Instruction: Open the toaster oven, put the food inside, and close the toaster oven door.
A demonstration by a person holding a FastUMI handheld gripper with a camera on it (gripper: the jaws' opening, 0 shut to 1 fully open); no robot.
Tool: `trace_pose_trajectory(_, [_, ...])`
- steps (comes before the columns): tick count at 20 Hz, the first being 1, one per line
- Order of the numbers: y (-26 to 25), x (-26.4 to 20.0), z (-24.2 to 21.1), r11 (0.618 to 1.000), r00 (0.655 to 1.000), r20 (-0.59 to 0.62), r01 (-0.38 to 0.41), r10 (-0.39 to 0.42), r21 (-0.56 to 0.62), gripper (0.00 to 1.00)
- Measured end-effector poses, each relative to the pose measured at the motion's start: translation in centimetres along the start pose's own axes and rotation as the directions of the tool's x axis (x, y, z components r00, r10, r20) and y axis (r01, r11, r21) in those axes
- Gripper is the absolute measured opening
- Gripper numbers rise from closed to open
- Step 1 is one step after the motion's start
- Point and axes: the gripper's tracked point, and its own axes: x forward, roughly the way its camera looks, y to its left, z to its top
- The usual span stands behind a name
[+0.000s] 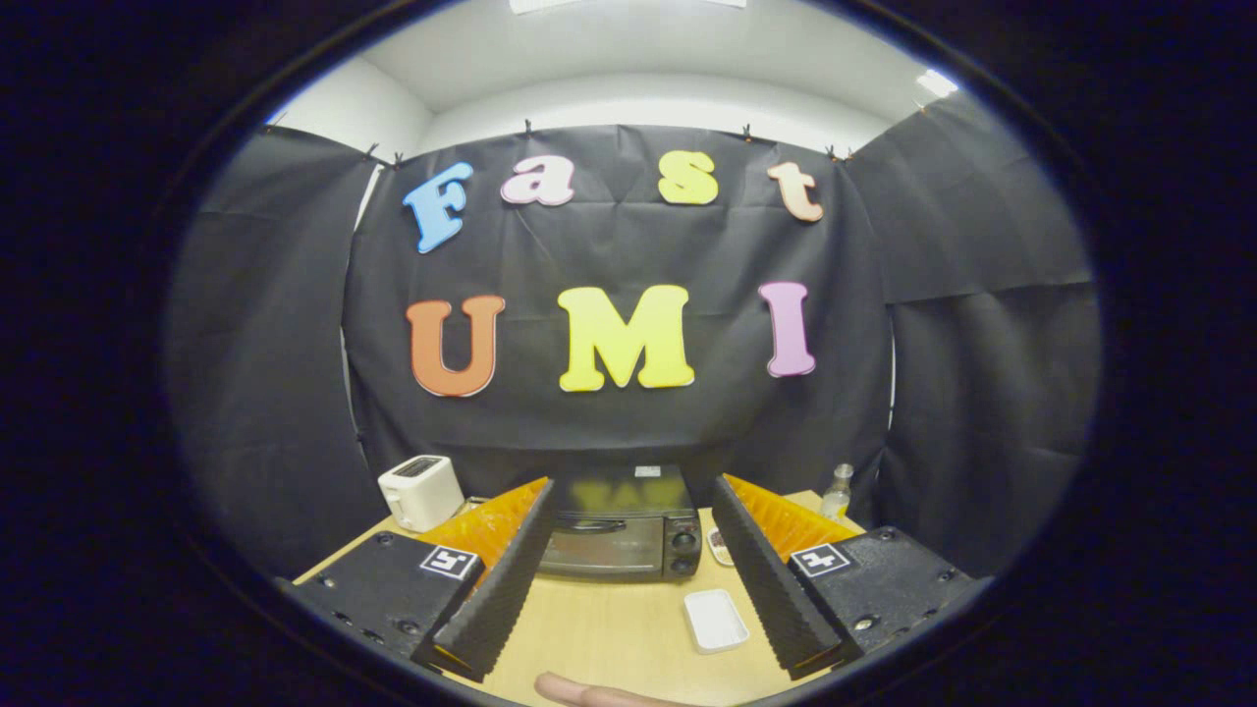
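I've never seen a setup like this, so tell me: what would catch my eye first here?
First the gripper, its jaws spread wide open over a wooden table. Framed between them at the table's far edge sits a dark toaster oven with its door shut. A white toaster stands to its left, and a small white tray lies nearer, by the right jaw.

Light wooden table (599, 638), pale tan top. Standing on it: one black toaster oven (621, 530) at the far side against the booth wall, door closed; one white two-slot toaster (421, 491) at the far left; one small clear bottle (837, 493) at the far right; one shallow white rectangular tray (715, 620) lying nearer, right of centre, apart from the oven. A small item (719, 546) just right of the oven is too small to identify.
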Motion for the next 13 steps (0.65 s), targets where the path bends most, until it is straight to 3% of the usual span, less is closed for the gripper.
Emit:
trace_pose_trajectory(5, [0.4, -7.2, 3.5, 0.997, 0.987, 0.159, 0.008, 0.004, -0.077, 1.00])
trace_pose_trajectory(9, [0.6, -12.7, 1.5, 0.998, 0.988, 0.149, -0.043, 0.050, -0.045, 1.00])
trace_pose_trajectory(13, [0.0, -14.8, 1.5, 0.998, 0.986, 0.155, -0.054, 0.056, -0.020, 1.00])
